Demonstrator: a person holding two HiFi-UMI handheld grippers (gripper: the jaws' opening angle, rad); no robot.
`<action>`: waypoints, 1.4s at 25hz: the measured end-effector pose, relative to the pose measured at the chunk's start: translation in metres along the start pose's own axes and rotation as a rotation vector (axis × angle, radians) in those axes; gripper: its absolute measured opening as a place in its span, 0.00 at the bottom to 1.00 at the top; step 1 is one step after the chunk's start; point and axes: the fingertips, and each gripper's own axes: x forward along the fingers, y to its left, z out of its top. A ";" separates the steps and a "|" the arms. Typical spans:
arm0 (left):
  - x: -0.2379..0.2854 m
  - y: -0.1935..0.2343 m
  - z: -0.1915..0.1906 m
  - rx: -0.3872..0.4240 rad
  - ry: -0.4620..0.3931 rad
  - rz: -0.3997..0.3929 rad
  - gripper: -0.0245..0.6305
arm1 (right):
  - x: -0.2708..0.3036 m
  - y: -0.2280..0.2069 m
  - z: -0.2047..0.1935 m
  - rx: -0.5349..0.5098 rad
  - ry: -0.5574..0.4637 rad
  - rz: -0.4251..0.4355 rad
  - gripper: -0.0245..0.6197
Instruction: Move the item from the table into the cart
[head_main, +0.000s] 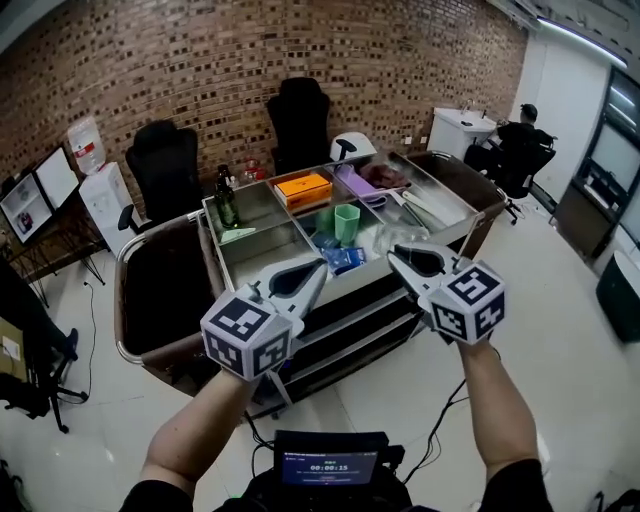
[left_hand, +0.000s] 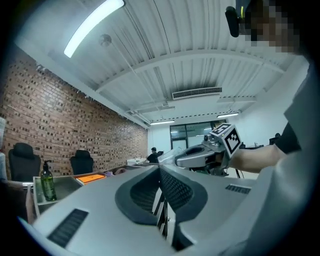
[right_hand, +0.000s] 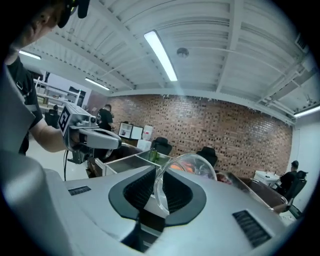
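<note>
A clear plastic cup (right_hand: 194, 167) is pinched by its rim in my right gripper (right_hand: 159, 176), which is shut on it. In the head view that right gripper (head_main: 393, 256) hangs over the front edge of the metal cart (head_main: 250, 250), with the clear cup (head_main: 392, 238) faint at its tips. My left gripper (head_main: 321, 270) is beside it on the left, jaws together and nothing between them. Seen from the left gripper view, the left gripper (left_hand: 160, 169) points level, and the right gripper (left_hand: 197, 155) is just ahead of it.
The cart's compartments hold a green bottle (head_main: 226, 200), an orange box (head_main: 303, 188), green cups (head_main: 345, 222), blue packets (head_main: 343, 259) and a purple item (head_main: 356, 181). Black office chairs (head_main: 165, 165) stand behind it. A person (head_main: 522, 135) sits at the far right.
</note>
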 end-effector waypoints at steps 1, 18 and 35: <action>0.012 0.001 0.002 0.003 0.005 -0.009 0.04 | 0.005 -0.016 -0.002 -0.009 0.017 0.025 0.10; 0.088 0.031 0.011 -0.006 -0.003 -0.151 0.04 | 0.129 -0.125 -0.068 -0.245 0.485 0.310 0.10; 0.089 0.088 -0.023 -0.008 -0.008 -0.158 0.04 | 0.207 -0.121 -0.164 -0.358 0.908 0.465 0.10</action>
